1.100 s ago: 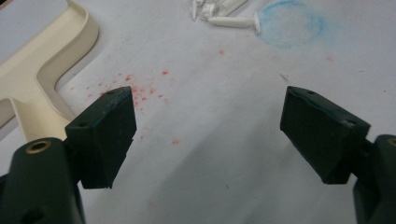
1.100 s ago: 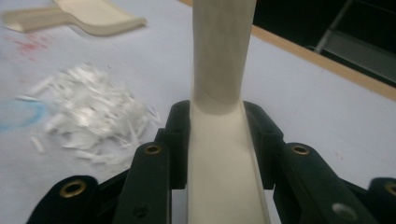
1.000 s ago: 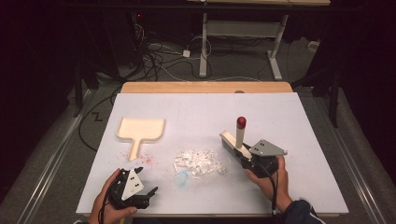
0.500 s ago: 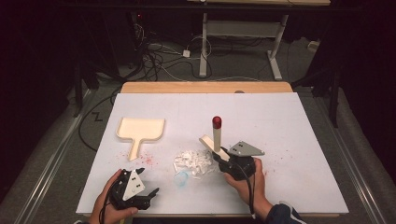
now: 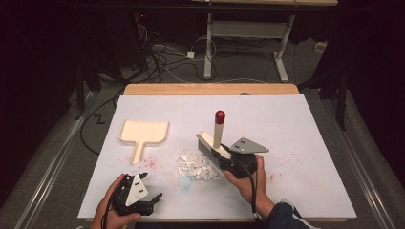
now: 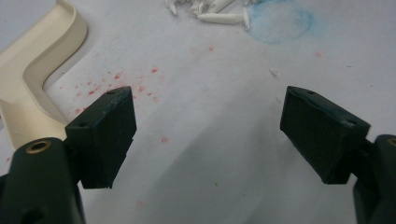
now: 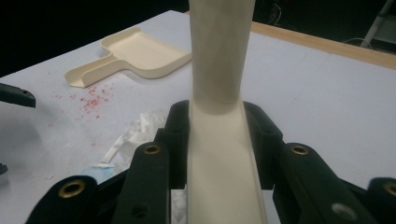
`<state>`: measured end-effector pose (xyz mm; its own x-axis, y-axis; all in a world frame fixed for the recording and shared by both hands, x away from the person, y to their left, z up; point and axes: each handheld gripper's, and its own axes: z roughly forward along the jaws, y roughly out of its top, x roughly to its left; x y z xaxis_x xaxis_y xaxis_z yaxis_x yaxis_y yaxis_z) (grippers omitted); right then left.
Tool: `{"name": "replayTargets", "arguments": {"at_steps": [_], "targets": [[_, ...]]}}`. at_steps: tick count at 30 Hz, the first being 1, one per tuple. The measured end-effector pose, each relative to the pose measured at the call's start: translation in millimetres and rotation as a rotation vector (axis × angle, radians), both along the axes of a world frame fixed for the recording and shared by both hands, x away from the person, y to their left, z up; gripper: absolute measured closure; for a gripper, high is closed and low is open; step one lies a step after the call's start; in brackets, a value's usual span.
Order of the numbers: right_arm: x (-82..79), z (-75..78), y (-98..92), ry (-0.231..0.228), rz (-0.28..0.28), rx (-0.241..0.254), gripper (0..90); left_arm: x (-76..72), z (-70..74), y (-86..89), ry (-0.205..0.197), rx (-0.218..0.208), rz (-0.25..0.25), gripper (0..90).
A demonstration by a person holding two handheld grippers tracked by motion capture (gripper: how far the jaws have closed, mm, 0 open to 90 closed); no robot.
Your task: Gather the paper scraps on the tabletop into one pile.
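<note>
We hold the brush (image 5: 213,143) tight in our right gripper (image 5: 237,161), jaws squeezed on its cream handle (image 7: 219,93). The bristles sit right at the pile of white scraps (image 5: 195,166). Our left gripper (image 5: 135,197) rests near the table's front edge, jaws wide apart and holding nothing. The cream dustpan (image 5: 142,134) lies well apart from the pile, and no one is holding it. If we sweep too hard, the scraps may scatter or push the pan away. The brush may twist in the jaws too. The white table (image 5: 305,124) has red specks (image 5: 149,163) and a blue smudge (image 6: 279,21). Behind it, the room is dark, with cables (image 5: 165,59) on the floor.
</note>
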<state>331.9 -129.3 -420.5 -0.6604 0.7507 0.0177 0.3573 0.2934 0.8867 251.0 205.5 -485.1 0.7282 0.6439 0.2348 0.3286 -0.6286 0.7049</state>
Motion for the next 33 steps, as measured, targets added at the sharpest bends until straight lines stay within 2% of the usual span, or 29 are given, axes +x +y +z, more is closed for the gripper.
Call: {"name": "replayTargets", "arguments": {"at_steps": [2, 5, 7, 10, 13, 21, 29, 31, 33], "targets": [[-0.4, 5.2, -8.4, -0.009, 0.022, -0.001, 67.2, -0.1, 0.1, -0.4, -0.001, 0.002, -0.003, 17.6], [-5.2, 12.8, -23.5, -0.038, 0.058, -0.058, 67.2, -0.5, 0.0, -0.7, -0.001, 0.007, -0.004, 17.6], [-7.8, 15.7, -35.3, -0.027, 0.079, -0.060, 67.3, -0.3, -0.1, -1.0, -0.001, 0.009, -0.003, 17.6], [-12.7, 15.7, -50.8, 0.015, 0.101, -0.063, 67.3, -0.5, 0.0, -1.7, -0.003, 0.013, -0.008, 17.6], [-19.5, 15.4, -64.5, 0.019, 0.105, -0.092, 67.3, -0.6, 0.1, -1.9, -0.005, 0.015, -0.011, 17.6], [-36.2, 17.5, -96.1, 0.019, 0.128, -0.110, 67.3, 0.5, -0.2, -3.3, -0.004, 0.021, -0.014, 17.6], [-49.1, 15.3, -122.6, 0.034, 0.215, -0.138, 67.2, 0.4, -0.2, -4.5, 0.000, 0.027, -0.013, 17.6], [-52.4, 15.3, -130.3, 0.042, 0.214, -0.133, 67.2, 0.3, 0.1, -4.6, 0.000, 0.022, -0.013, 17.6], [-55.5, 15.6, -137.7, 0.050, 0.209, -0.148, 67.2, 0.1, 0.2, -5.0, -0.002, 0.024, -0.012, 17.6]]}}
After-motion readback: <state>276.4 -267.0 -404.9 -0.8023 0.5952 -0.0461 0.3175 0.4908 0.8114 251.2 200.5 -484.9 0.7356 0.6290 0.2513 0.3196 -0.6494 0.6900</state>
